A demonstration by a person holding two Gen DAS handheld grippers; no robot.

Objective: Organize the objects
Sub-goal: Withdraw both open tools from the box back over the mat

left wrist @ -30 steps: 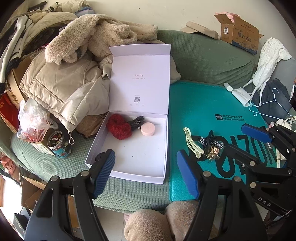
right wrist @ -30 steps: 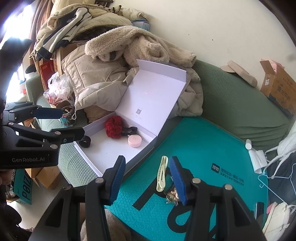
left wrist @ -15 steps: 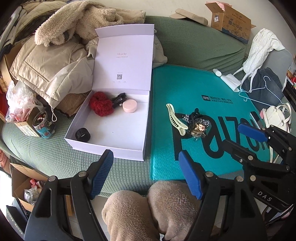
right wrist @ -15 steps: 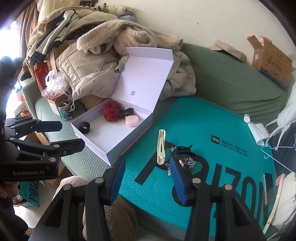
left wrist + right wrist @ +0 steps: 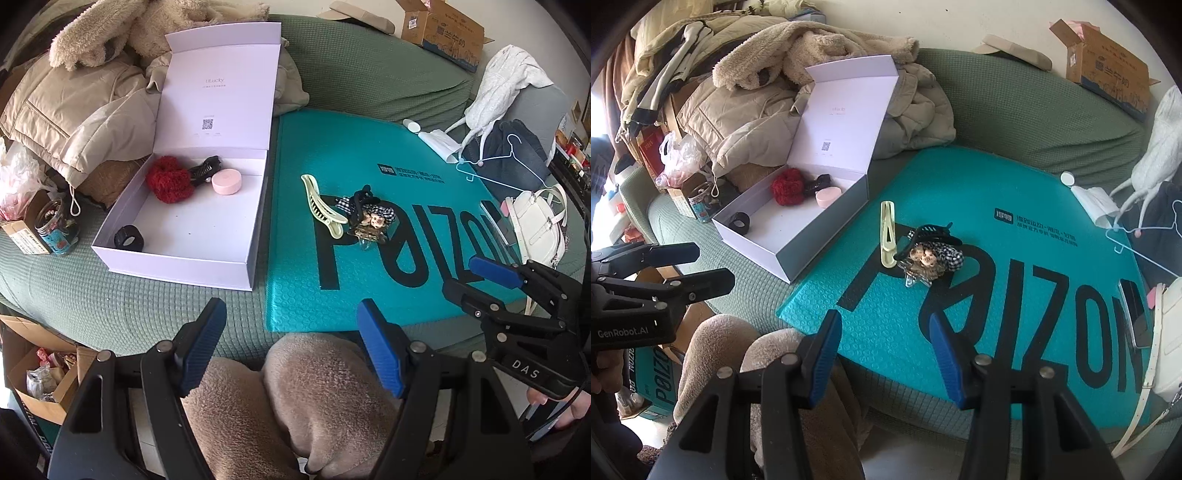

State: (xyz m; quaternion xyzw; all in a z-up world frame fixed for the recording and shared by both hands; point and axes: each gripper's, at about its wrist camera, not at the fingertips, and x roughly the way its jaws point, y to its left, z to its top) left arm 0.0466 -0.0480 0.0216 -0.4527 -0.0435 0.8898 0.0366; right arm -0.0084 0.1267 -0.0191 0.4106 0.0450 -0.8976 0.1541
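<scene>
An open white box [image 5: 207,254] sits on the green sofa with a red scrunchie [image 5: 168,183], a black claw clip [image 5: 204,170], a pink round case [image 5: 226,181] and a black ring [image 5: 128,238] inside. To its right, on a teal mailer [image 5: 369,147], lie a cream hair clip [image 5: 321,210] and a small heap of hair accessories [image 5: 371,218]. My left gripper [image 5: 290,314] hangs open over the sofa's front edge, nothing between its fingers. My right gripper [image 5: 885,325] is open and empty too, short of the heap [image 5: 929,254] and the cream clip [image 5: 887,236].
Coats and a fleece [image 5: 92,103] are piled behind and left of the box. A tin [image 5: 59,229] stands at the box's left. A white bag [image 5: 539,221], a hanger [image 5: 498,162] and clothes crowd the right. The person's knees [image 5: 314,387] are below the grippers. A cardboard carton [image 5: 1108,70] rests on the sofa back.
Both grippers have sunk and drawn back towards the person, so the knees and the sofa's front edge came into view. The right gripper rolled level. Nothing was picked up.
</scene>
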